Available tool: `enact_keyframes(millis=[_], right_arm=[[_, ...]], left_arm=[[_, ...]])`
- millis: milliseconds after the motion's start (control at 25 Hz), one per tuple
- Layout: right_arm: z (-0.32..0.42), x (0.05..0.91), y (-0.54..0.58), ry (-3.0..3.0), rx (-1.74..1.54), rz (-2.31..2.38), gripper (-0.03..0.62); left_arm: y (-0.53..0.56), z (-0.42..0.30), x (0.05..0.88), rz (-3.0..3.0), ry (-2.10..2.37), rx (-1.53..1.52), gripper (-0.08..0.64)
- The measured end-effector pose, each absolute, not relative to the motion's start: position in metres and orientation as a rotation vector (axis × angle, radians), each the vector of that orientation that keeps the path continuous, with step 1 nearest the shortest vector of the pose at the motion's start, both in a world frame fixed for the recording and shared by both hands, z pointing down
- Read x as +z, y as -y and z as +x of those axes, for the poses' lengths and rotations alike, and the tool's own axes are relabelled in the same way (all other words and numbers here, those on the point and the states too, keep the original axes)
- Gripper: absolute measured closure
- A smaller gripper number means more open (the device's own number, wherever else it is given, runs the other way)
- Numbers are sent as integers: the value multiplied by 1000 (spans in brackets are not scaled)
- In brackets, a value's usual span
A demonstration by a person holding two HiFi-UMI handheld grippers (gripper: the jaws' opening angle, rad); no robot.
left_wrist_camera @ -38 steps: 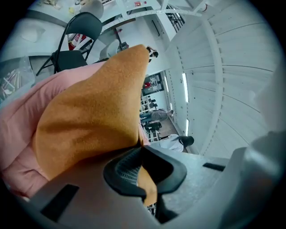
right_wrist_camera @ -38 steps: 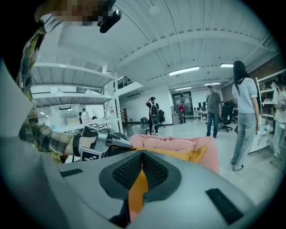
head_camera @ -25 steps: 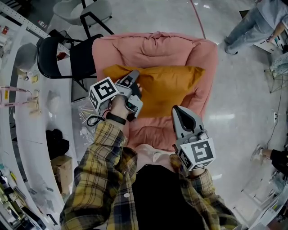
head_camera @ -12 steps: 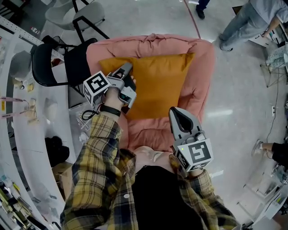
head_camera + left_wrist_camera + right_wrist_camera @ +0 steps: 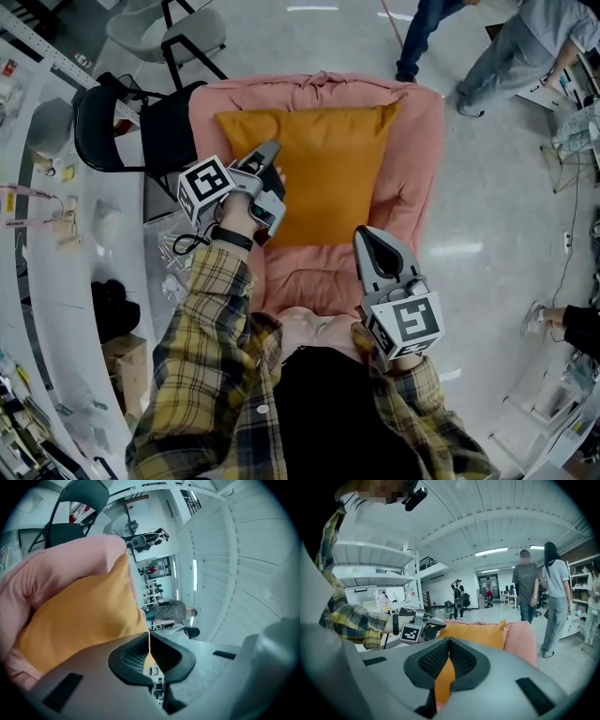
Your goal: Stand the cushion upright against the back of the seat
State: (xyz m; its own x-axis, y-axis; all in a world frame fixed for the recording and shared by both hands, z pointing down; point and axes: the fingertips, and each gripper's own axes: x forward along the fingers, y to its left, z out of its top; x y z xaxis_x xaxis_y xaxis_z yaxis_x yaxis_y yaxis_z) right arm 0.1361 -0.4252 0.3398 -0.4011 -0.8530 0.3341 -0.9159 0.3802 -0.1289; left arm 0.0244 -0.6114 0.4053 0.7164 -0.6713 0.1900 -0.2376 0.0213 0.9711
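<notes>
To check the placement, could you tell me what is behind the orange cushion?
The pink backrest stands behind the cushion, its top and both sides showing around it. The stretch directly behind the cushion is covered, so contact there cannot be seen.

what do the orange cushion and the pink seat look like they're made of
Cushion: looks like plain cloth, matte mustard orange, probably with a soft filling, since it creases gently and its corners pinch to points.
Seat: probably a soft, matte pink fabric over thick padding; it puckers into folds along the top edge and bulges at the sides.
</notes>
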Motion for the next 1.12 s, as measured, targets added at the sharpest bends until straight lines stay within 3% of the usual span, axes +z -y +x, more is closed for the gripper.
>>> enact_keyframes(millis=[640, 1120], right_arm=[[158, 288, 283, 2512, 268, 1515, 574], [142, 281, 170, 2588, 252, 1433, 574]], left_arm=[[384, 71, 294, 1983, 738, -378, 555], [215, 61, 271, 2314, 943, -215, 555]])
